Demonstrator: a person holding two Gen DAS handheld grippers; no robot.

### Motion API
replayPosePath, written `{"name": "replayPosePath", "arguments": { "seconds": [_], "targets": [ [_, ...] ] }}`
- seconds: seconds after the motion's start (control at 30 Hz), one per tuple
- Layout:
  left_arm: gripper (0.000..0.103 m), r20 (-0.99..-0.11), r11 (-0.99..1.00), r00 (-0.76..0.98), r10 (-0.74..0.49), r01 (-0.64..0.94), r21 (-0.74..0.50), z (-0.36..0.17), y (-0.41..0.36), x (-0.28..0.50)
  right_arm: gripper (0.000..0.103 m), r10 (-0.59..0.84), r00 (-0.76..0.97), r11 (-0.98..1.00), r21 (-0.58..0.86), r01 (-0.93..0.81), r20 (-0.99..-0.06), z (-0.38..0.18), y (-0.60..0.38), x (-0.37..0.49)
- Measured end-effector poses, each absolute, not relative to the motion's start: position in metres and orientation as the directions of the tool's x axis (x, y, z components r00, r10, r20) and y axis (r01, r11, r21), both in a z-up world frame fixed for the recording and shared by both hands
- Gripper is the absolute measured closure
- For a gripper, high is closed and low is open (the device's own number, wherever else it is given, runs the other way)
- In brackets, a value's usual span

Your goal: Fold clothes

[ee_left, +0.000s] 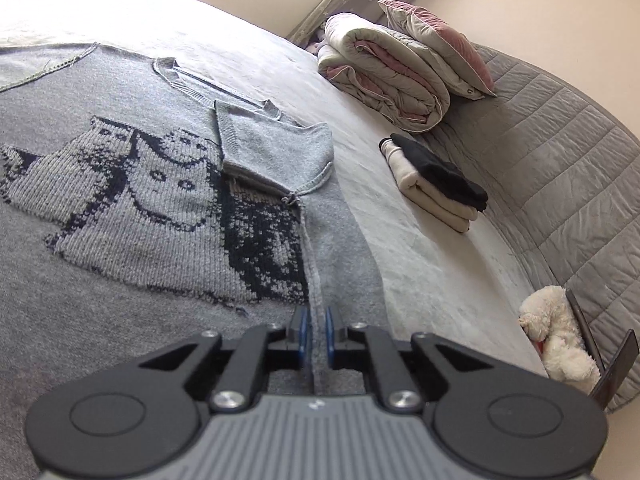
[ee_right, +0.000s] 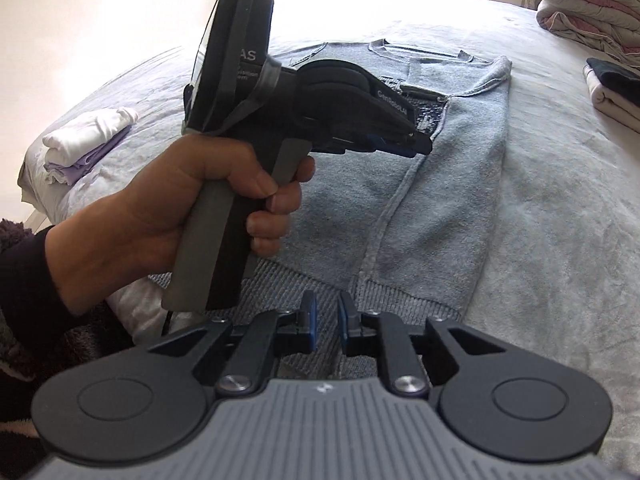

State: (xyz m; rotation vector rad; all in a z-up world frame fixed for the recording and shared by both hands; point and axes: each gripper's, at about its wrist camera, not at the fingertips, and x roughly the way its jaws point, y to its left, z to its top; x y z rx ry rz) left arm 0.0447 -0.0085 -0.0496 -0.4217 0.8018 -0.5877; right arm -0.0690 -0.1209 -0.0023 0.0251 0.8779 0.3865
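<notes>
Nearest in the left wrist view, the left tool point(ee_left: 314, 330) has its blue-padded fingers point(ee_left: 302, 330) drawn almost together, with a raised seam ridge of the grey knitted sweater point(ee_left: 120, 208) running up between them; whether the pads actually pinch that ridge cannot be told from here. The sweater lies spread on the bed point(ee_left: 420, 264), inside out, its dark cat pattern showing left of the tool and one short sleeve point(ee_left: 276, 148) folded in over the body beyond it. In the right wrist view, the right tool point(ee_right: 325, 326) hovers just above the sweater's ribbed hem point(ee_right: 380, 292), its fingers standing a small gap apart with nothing between them. Past it, a hand point(ee_right: 180, 216) in a dark sleeve grips the handle of the left tool, which reaches over the middle of the sweater, whose right side is already folded inward. Farther off on the bed lie a folded cream and black stack point(ee_left: 434, 184), a rolled quilt point(ee_left: 384, 68) with a pink pillow point(ee_left: 440, 44) on it, a white plush toy point(ee_left: 558, 340) at the quilted headboard point(ee_left: 560, 168), and a folded white and lilac pile point(ee_right: 86, 144) near the far left edge.
</notes>
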Motion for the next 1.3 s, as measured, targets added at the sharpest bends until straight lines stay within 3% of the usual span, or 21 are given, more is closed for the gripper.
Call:
{"name": "replayPosePath", "arguments": {
  "seconds": [0.27, 0.57, 0.87, 1.3],
  "targets": [
    [0.094, -0.475, 0.682, 0.496, -0.726, 0.435, -0.588, -0.046, -0.015, 0.041, 0.085, 0.23, 0.713, 0.972, 0.12, -0.201, -0.663, 0.003, -0.146, -0.071],
    [0.091, -0.568, 0.692, 0.403, -0.718, 0.508, -0.513, -0.06, -0.037, 0.029, 0.084, 0.157, 0.682, 0.98, 0.03, -0.194, -0.714, -0.03, -0.138, -0.082],
    [0.09, -0.577, 0.676, 0.376, -0.725, 0.547, -0.493, -0.06, -0.023, 0.012, 0.082, 0.176, 0.703, 0.984, 0.129, -0.12, -0.689, -0.034, -0.148, -0.098],
    [0.087, -0.591, 0.653, 0.343, -0.73, 0.605, -0.456, -0.053, 0.004, -0.021, 0.065, 0.16, 0.715, 0.985, 0.153, -0.074, -0.68, -0.031, -0.142, -0.116]
  ]
}}
